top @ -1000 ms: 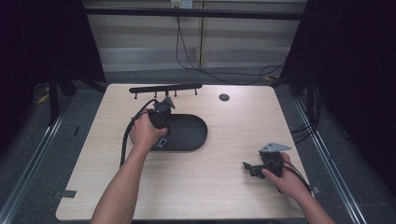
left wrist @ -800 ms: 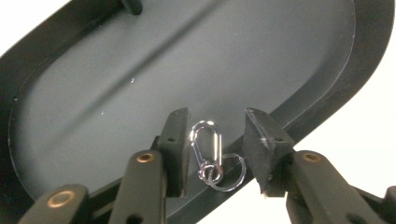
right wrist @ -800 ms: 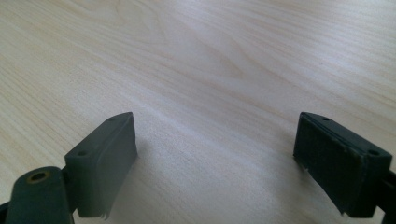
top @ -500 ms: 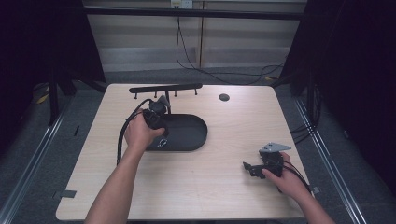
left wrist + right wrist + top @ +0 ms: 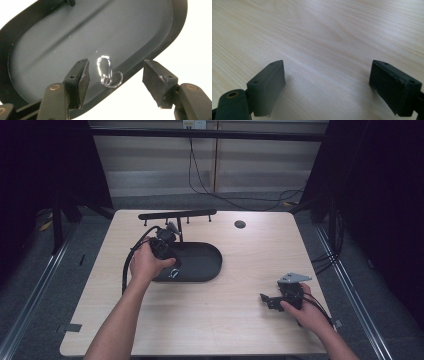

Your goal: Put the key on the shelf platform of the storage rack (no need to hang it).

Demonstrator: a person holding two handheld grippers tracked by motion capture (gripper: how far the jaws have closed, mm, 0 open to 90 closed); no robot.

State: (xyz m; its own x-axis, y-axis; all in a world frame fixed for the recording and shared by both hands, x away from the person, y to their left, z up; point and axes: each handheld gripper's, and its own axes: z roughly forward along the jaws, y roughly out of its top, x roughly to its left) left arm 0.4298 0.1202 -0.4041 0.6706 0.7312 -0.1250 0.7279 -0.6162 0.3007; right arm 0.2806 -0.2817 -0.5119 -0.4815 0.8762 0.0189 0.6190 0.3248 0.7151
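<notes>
A small silver carabiner (image 5: 105,70) with a key ring lies on a black oval tray (image 5: 75,37) near its front rim. My left gripper (image 5: 116,75) hovers just above it, open, with the carabiner between its two pads and closer to the left one. In the high view the left gripper (image 5: 169,254) is over the tray's (image 5: 205,262) left end, with the carabiner (image 5: 173,273) just below the hand. My right gripper (image 5: 267,299) rests low at the table's front right. It is open over bare wood (image 5: 324,37), with nothing between its pads (image 5: 268,85).
A black bar rack (image 5: 177,214) with small hooks stands on a post behind the tray. A dark round cap (image 5: 240,224) sits at the back right of the wooden table (image 5: 225,320). Cables trail from both grippers.
My left hand and gripper have shifted slightly to the left over the tray. The right gripper has stayed in place.
</notes>
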